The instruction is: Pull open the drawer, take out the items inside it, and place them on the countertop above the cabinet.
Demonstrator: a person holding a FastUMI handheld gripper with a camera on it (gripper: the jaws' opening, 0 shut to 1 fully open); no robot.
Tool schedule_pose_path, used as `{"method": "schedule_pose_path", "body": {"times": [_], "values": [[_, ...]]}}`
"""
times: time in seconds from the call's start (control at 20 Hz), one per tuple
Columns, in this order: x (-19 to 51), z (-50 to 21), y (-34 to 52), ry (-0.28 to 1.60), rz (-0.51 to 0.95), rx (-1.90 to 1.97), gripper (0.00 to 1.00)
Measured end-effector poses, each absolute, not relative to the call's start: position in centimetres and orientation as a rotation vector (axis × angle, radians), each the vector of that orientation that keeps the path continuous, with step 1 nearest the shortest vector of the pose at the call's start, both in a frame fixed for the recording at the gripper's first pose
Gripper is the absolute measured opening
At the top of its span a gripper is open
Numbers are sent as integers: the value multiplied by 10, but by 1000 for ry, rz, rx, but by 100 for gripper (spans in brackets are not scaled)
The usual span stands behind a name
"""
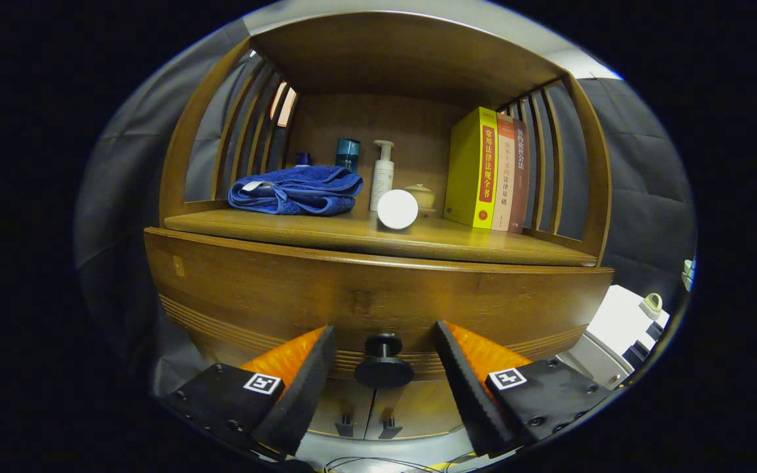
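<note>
- Here, on the left of the wooden countertop (326, 233), you have a folded dark blue towel (296, 190) lying flat in the open shelf bay of the brown wooden cabinet (207, 125).
- Behind the towel's right end you can see a small dark blue cap (303, 158) and a teal cylindrical container (347, 154) against the back panel.
- Next along stands a white pump bottle (382, 175), upright, with a round white disc-shaped object (397, 209) just in front of it and a small beige lidded pot (420, 194) close on its right.
- Further right, three upright books lean together: a thick yellow book (472, 169), a pale-spined one (503, 174) and a dark red one (518, 177).
- Below the countertop, the wide brown wooden drawer front (273, 295) sits closed, flush with the cabinet.
- Your gripper (384, 345) has its fingers spread apart, one either side of the drawer's round black knob (384, 369); neither finger touches it.
- Beyond the right finger, a white box-like unit (621, 322) sits beside the cabinet.
</note>
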State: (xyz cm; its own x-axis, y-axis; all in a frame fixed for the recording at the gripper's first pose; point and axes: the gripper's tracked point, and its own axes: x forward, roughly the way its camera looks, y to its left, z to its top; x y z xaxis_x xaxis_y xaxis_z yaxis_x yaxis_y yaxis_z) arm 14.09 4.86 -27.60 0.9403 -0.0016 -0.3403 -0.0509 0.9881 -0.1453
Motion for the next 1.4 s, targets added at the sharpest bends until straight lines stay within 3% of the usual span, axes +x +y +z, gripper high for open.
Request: {"method": "schedule_pose_path", "body": {"times": [0.7,1.4], "values": [[157,-274,46,341,16,-107,97],[42,-93,23,123,-21,-47,97]]}}
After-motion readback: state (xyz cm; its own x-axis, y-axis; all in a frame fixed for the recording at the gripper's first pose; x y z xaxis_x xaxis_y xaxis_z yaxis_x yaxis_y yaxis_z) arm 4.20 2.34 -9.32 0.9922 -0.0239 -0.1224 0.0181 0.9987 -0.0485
